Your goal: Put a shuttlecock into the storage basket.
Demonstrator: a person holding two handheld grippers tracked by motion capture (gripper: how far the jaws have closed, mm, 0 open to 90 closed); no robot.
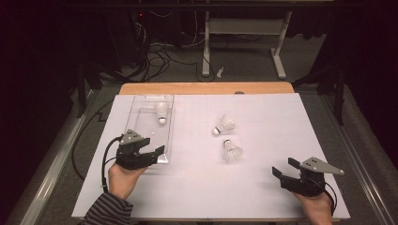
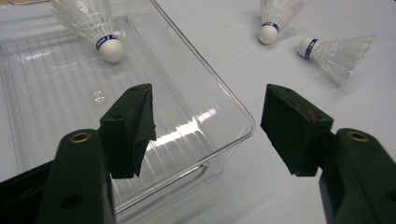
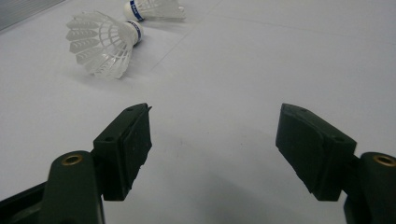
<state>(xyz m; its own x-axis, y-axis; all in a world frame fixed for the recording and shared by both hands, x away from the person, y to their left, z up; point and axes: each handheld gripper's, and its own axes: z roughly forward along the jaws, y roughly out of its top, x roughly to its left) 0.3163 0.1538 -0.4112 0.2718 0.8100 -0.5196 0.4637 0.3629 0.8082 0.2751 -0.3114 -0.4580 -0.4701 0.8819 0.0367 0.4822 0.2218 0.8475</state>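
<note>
A clear plastic tray (image 1: 141, 117) lies at the table's left with one white shuttlecock (image 1: 162, 112) inside near its far end. My left gripper (image 1: 159, 154) is open at the tray's near right corner. In the left gripper view the gripper (image 2: 208, 100) has one jaw over the tray (image 2: 56, 84) and the other over the table, and neither pad touches the rim. The shuttlecock (image 2: 93, 23) rests cork toward me. Two more shuttlecocks (image 1: 224, 125) (image 1: 232, 151) lie on the table's middle. My right gripper (image 1: 284, 167) (image 3: 215, 126) stands open and empty at the near right, with a shuttlecock (image 3: 102, 42) ahead.
A white sheet (image 1: 263, 122) covers the table, whose wooden far edge (image 1: 206, 88) shows. Beyond it are a dark floor with cables and a white desk frame (image 1: 244, 28). A striped sleeve (image 1: 105, 211) comes in at the bottom left.
</note>
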